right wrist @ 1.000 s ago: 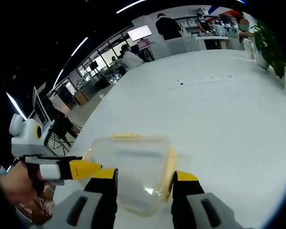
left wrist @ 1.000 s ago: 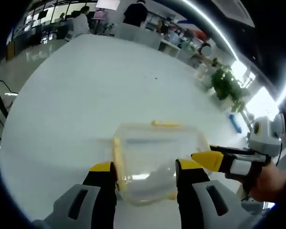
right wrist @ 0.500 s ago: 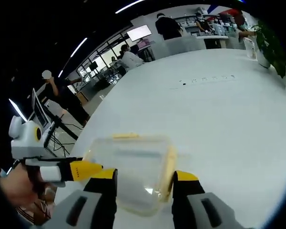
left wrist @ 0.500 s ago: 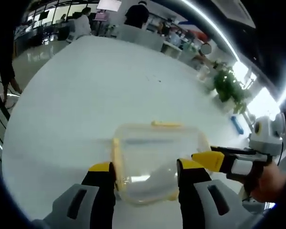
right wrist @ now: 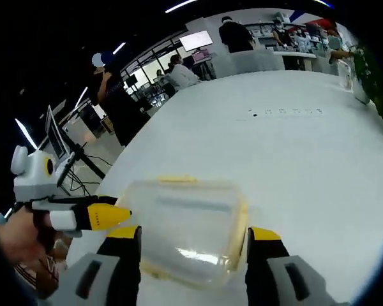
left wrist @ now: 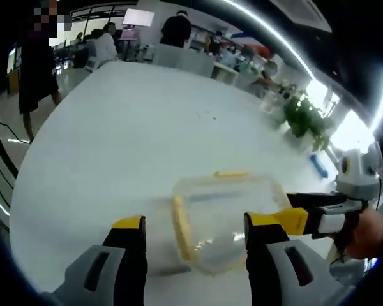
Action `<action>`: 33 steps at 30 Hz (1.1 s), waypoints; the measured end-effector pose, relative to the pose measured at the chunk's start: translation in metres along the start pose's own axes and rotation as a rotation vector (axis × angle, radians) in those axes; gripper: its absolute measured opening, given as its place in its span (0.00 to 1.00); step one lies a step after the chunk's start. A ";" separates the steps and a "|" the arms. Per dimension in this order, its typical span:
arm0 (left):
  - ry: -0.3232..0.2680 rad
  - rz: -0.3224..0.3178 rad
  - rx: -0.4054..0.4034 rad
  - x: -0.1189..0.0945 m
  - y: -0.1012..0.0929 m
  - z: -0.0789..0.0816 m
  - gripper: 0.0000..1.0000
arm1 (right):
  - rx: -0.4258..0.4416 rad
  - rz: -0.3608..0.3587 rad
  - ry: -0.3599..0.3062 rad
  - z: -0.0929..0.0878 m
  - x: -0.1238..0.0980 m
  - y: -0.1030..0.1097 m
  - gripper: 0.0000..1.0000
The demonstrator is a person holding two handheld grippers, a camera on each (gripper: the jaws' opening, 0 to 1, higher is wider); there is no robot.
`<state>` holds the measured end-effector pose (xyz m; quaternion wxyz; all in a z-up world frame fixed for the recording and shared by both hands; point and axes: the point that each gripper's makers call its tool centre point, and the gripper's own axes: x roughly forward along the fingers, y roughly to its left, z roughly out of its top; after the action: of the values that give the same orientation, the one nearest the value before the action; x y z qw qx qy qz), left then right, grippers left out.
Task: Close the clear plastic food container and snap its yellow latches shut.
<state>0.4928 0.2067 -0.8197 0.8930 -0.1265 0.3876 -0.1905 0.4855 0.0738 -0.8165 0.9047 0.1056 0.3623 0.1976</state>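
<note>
Since a second ago our view from the left gripper (left wrist: 195, 226) has slid, so the clear plastic food container with yellow latches (left wrist: 226, 213) now sits more toward its right jaw, and a person has walked up along the far edge of the white worktop (left wrist: 127, 127).

The container rests on the worktop with its lid on, between both our grippers. The left gripper's jaws stand wide apart, holding nothing. The right gripper (right wrist: 195, 239) also gapes wide and empty, straddling the near edge of the container (right wrist: 188, 233).

We judge the container light, thin-walled and slick, likely to skate when pushed. We would brace one side while pressing a yellow latch (left wrist: 180, 226) down against its rim.

Potted green plants (left wrist: 303, 115) stand well apart; nothing blocks us.
</note>
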 end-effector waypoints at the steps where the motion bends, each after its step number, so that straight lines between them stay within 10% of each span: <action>1: -0.005 -0.003 0.003 -0.001 0.002 0.000 0.71 | 0.013 0.006 0.001 0.000 -0.002 0.001 0.73; 6: -0.045 0.013 0.018 -0.003 0.014 -0.001 0.99 | -0.060 -0.011 -0.053 0.012 0.001 -0.004 1.00; 19: -0.053 0.008 0.035 -0.012 0.009 0.000 0.99 | -0.055 0.001 -0.030 0.010 -0.008 -0.005 0.98; 33: -0.101 -0.017 0.124 -0.073 -0.025 0.007 0.99 | -0.129 0.047 -0.080 0.010 -0.073 0.018 0.98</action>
<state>0.4457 0.2172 -0.7589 0.9160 -0.0837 0.3283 -0.2149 0.4390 0.0580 -0.7584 0.9185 0.0637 0.3097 0.2374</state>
